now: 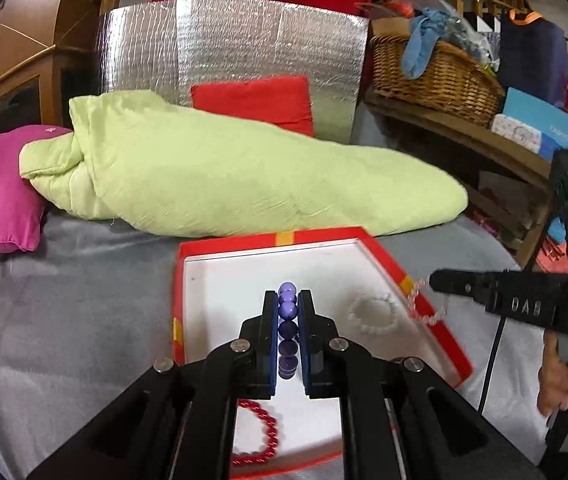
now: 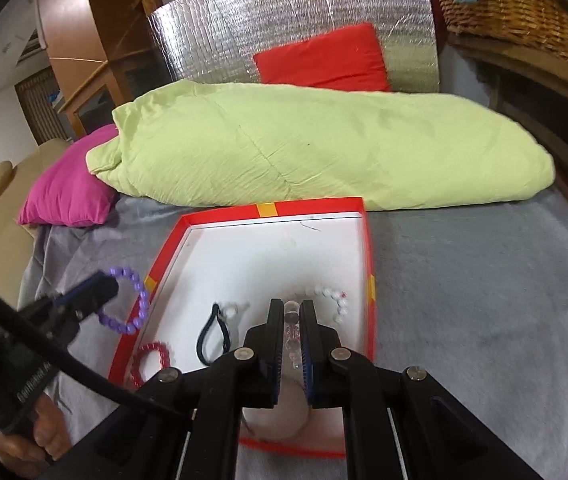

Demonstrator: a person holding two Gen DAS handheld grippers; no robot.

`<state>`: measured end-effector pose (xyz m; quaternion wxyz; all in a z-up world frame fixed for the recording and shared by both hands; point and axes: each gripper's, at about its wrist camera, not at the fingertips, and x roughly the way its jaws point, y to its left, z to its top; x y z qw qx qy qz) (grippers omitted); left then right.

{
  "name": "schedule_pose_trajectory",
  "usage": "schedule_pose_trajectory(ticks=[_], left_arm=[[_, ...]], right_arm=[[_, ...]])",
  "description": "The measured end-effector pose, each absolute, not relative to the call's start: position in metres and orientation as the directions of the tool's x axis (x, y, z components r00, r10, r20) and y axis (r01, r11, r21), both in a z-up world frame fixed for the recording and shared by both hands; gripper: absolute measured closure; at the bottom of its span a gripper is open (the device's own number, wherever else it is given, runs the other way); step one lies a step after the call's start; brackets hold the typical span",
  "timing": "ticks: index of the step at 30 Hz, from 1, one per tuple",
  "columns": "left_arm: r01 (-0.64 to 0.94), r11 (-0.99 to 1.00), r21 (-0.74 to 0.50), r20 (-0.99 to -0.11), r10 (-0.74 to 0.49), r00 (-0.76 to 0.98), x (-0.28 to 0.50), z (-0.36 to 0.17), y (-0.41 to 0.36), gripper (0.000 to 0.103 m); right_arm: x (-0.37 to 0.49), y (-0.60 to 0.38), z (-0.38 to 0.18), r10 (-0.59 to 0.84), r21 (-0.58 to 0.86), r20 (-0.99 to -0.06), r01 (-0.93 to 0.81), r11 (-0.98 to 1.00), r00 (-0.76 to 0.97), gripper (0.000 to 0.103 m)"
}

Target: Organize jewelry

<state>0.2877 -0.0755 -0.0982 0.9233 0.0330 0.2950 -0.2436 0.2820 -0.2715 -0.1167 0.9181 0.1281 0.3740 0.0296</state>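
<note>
Purple bracelet (image 1: 287,328) between left jaws, clear bracelet (image 2: 292,334) between right

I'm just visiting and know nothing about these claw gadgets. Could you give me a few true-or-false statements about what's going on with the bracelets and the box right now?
1. The left claw is clamped on a purple bead bracelet. True.
2. The right claw is open and holds nothing. False: it is shut on a clear bead bracelet.
3. A red bead bracelet lies inside the red box. True.
4. The box has its lid on. False: it is open, its white floor showing.
5. A white bead bracelet lies in the box. True.
6. The green quilt covers the box. False: it lies behind it.
</note>
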Motion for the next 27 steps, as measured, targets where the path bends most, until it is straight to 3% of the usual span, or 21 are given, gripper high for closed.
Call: schedule_pose_trajectory(ticks=[18, 27], left_arm=[[0.432, 0.901, -0.047, -0.647, -0.357, 0.674, 0.347, -0.135, -0.074, 0.093], [0.426, 0.905, -0.025, -0.671, -0.331, 0.663, 0.347, -0.144, -0.078, 0.093]], right_arm=[[0.38, -0.251, -0.155, 0.358, 0.454, -0.674, -0.019, 0.891, 0.646, 0.094], [0.387, -0.258, -0.169, 0.343, 0.465, -0.687, 0.025, 0.885, 0.641, 0.094]])
